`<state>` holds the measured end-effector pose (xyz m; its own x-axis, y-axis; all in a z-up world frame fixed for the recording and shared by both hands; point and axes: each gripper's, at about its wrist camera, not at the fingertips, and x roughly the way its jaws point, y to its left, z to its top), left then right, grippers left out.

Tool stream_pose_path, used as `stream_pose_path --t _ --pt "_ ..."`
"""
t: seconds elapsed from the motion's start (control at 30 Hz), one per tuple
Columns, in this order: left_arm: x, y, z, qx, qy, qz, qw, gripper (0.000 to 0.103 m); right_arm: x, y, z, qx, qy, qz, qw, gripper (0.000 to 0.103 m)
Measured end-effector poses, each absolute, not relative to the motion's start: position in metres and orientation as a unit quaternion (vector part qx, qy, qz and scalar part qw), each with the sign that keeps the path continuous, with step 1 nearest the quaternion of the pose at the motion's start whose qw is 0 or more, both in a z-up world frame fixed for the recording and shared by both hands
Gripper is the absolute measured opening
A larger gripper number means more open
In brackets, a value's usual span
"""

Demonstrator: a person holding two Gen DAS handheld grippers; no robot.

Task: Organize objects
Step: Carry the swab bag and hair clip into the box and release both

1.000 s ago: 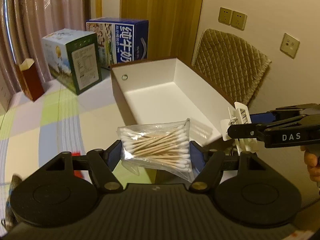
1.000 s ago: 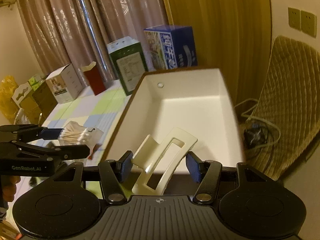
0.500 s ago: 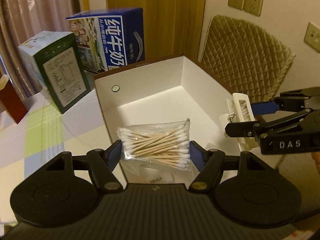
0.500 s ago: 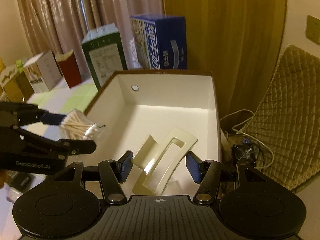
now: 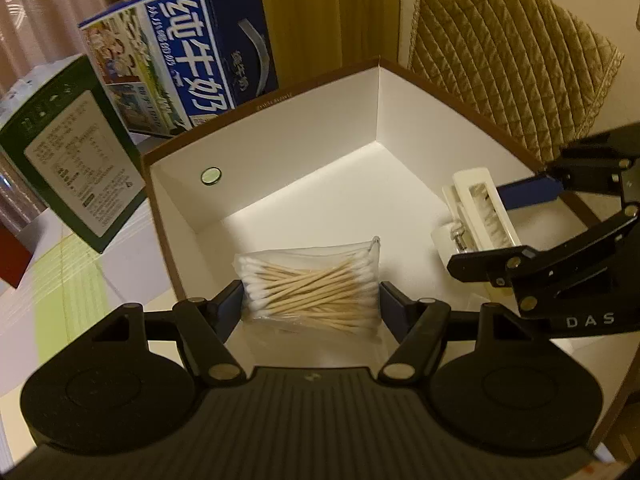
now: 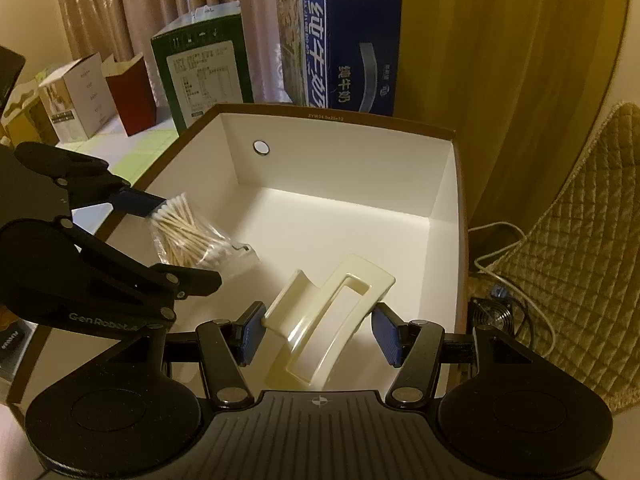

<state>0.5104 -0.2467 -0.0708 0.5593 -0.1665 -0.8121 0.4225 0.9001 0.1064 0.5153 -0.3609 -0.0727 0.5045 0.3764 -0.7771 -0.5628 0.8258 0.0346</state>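
Both jaws grip: your left gripper [image 5: 311, 295] holds the swab bag [image 5: 310, 290], long axis 3-to-9 o'clock; your right gripper [image 6: 318, 330] clamps the hair clip [image 6: 326, 316], both over the box [image 6: 340, 216].

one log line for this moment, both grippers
left gripper: shut on cotton swab bag | right gripper: shut on hair claw clip | both over white box

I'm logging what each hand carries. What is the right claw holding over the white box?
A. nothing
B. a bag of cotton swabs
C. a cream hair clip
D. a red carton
C: the right claw has its blue pads pressed on a cream hair clip above the white box.
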Motion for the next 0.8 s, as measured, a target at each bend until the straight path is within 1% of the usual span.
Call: stream_pose_path --t 0.1,0.17,0.2,0.27,0.33,0.5,0.53,0.6,0.67,0.8 --pt "0.516 -0.25 -0.076 0.157 0.442 -0.168 0.867 0.069 0.52 -0.359 -0.074 -0.115 0.417 0.274 0.859 0.055" --pt "0.518 -0.252 -0.078 0.164 0.441 -0.164 0.867 0.075 0.523 -0.359 -0.075 -0.116 0.417 0.275 0.858 0.055" --pt "0.519 -0.252 -0.079 0.165 0.44 -0.162 0.867 0.075 0.524 -0.36 -0.075 -0.115 0.418 0.274 0.859 0.055" --pt "0.521 -0.251 -0.08 0.166 0.441 -0.159 0.868 0.081 0.526 -0.36 -0.075 -0.117 0.416 0.275 0.859 0.055" --pt "0.522 -0.25 -0.08 0.168 0.44 -0.157 0.868 0.084 0.528 -0.36 -0.075 -0.12 0.414 0.276 0.859 0.055" --pt "0.522 -0.25 -0.079 0.175 0.439 -0.16 0.867 0.085 0.53 -0.358 -0.076 -0.128 0.404 0.282 0.861 0.055" --pt "0.521 -0.251 -0.079 0.177 0.438 -0.16 0.866 0.085 0.53 -0.358 -0.077 -0.129 0.401 0.285 0.861 0.056" --pt "0.519 -0.252 -0.078 0.181 0.438 -0.161 0.866 0.085 0.529 -0.358 -0.076 -0.13 0.393 0.284 0.865 0.061" --pt "0.517 -0.251 -0.077 0.181 0.437 -0.165 0.865 0.087 0.528 -0.36 -0.075 -0.13 0.386 0.285 0.868 0.071" --pt "0.511 -0.252 -0.075 0.184 0.433 -0.17 0.866 0.091 0.522 -0.362 -0.071 -0.126 0.38 0.289 0.869 0.074"
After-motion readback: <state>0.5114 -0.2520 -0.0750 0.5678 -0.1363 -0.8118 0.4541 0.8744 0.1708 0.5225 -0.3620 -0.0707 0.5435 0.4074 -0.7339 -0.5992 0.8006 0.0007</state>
